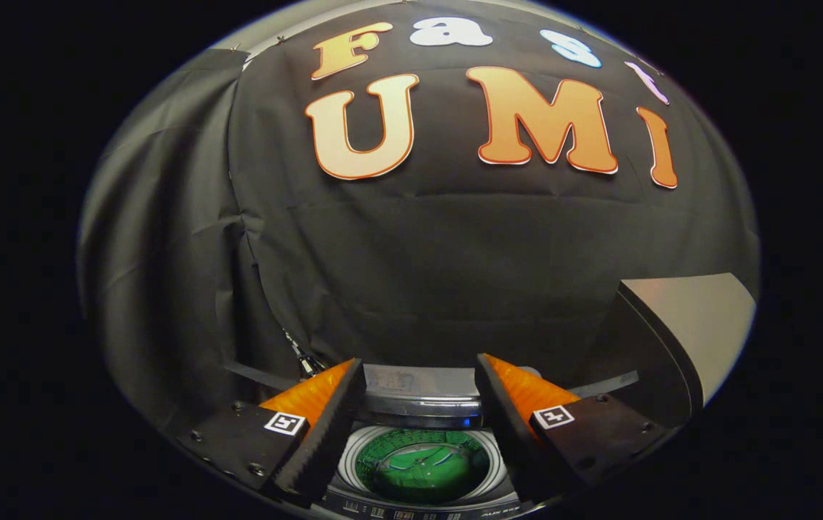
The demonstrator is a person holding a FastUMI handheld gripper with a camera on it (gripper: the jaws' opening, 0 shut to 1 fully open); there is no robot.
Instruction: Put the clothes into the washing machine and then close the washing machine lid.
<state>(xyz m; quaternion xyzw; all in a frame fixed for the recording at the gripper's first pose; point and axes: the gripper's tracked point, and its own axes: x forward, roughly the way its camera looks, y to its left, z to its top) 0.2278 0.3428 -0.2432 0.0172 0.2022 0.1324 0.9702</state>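
Presently gripper [419, 404] hangs above washing machine [419, 498], jaws wide apart w/ nothing between them. Machine's round opening sits directly below the gap; lid [411, 383] stands up at the machine's rear, i.e. open. Green cloth [422, 466] lies inside the drum. Grey panel [686, 332] stands off to the machine's right, against the black booth wall [419, 274].

I see the washing machine [422, 462] at the bottom centre of the frame, viewed from above. Its lid [419, 381] is raised at the back, and the round green drum [420, 469] lies open.
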